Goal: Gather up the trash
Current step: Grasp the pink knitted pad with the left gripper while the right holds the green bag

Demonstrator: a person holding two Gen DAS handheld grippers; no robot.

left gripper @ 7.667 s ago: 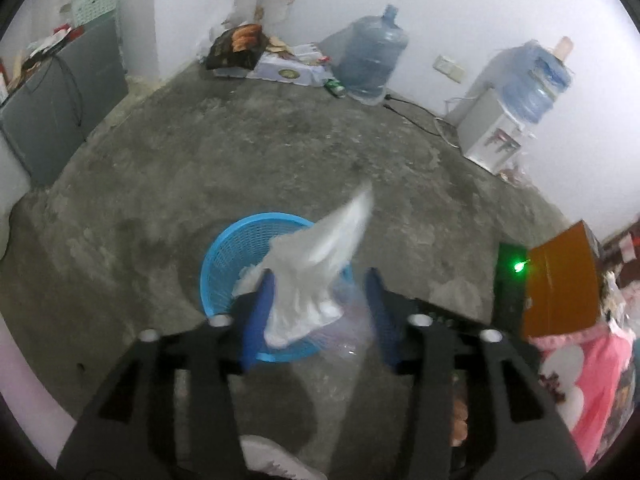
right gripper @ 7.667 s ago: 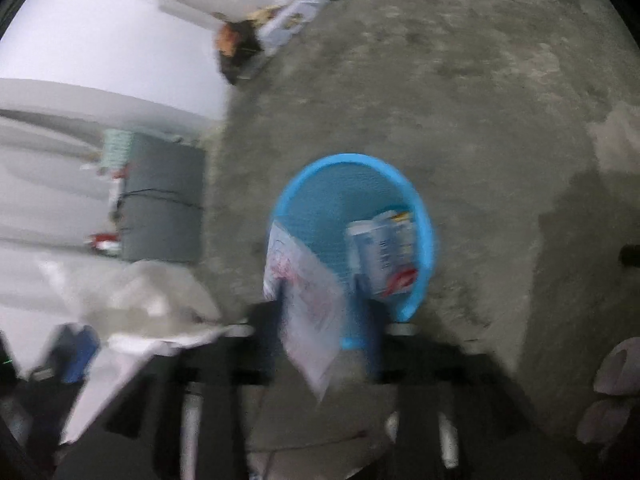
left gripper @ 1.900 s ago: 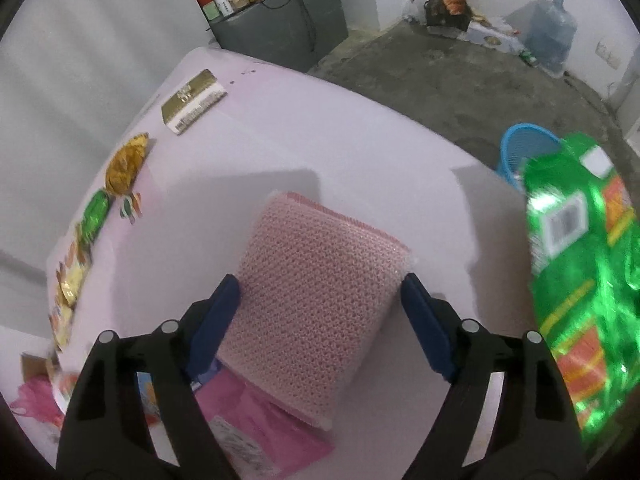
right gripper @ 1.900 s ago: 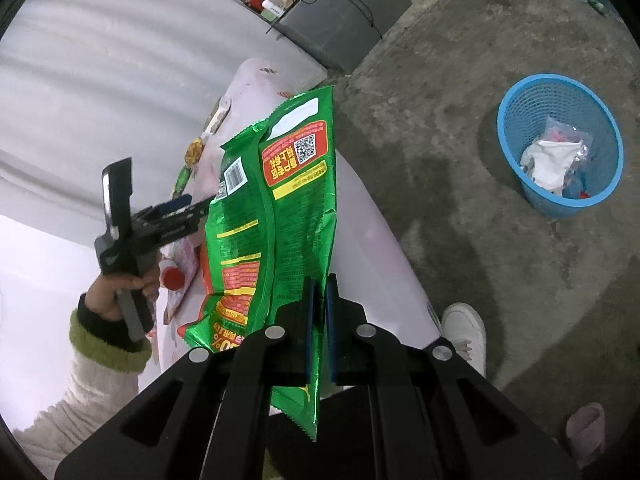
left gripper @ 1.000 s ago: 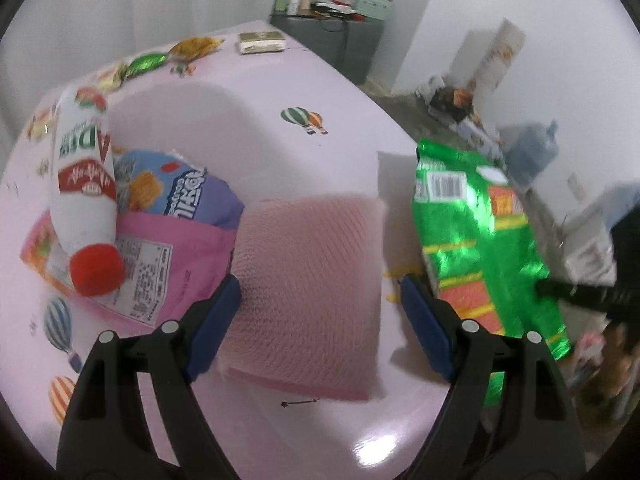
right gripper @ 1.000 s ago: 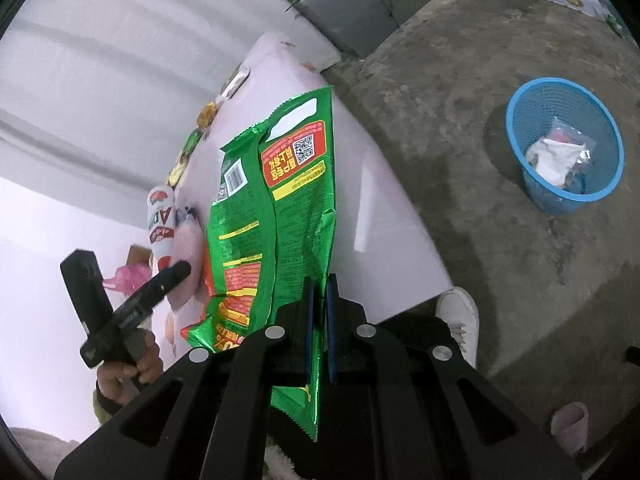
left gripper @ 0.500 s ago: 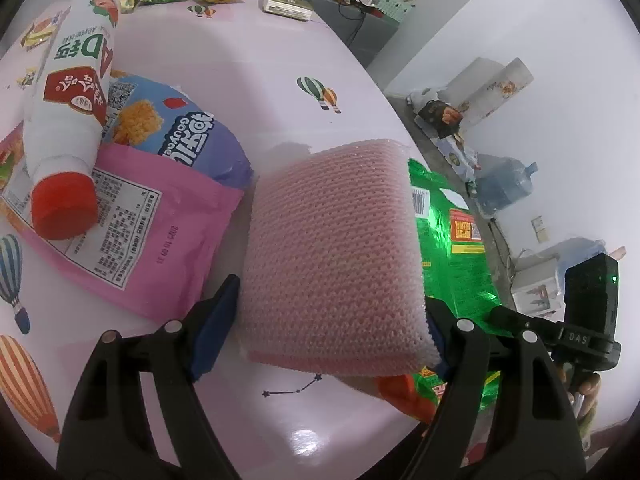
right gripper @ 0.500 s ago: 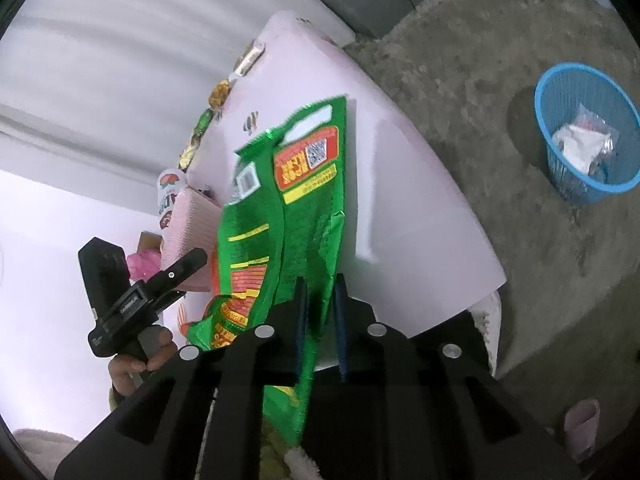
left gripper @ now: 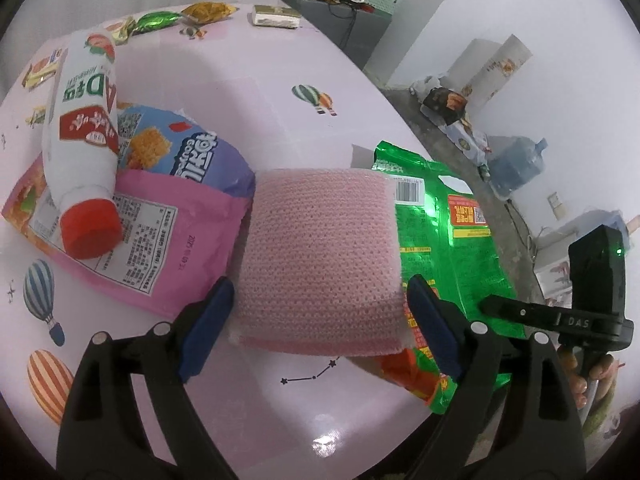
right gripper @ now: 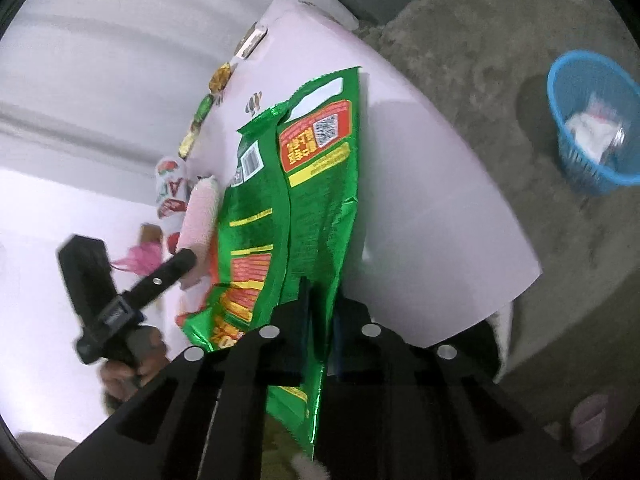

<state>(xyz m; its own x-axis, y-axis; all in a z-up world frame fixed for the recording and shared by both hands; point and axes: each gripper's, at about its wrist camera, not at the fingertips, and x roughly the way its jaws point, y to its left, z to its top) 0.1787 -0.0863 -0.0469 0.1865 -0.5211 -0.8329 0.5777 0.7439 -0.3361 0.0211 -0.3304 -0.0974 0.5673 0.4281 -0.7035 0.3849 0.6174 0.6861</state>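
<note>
Green foil snack bag (right gripper: 304, 184), bearing a barcode and QR code, hangs pinched in the closed right gripper (right gripper: 320, 312) for the blue basket (right gripper: 576, 176) off to its right; the left gripper (left gripper: 320, 320) clamps a pink sponge (left gripper: 320, 256) above the table (left gripper: 240, 80), beside a bottle (left gripper: 80, 128) marked "AD".

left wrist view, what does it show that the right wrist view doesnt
Only the left wrist view shows the pink snack bag, the purple snack bag, the water jug by the wall, and the left claw gripping the pink sponge from both sides.

Only the right wrist view shows the blue basket with trash inside, and the right claw pinching the green bag.

Both show the pink table, sponge, green bag and white bottle.
</note>
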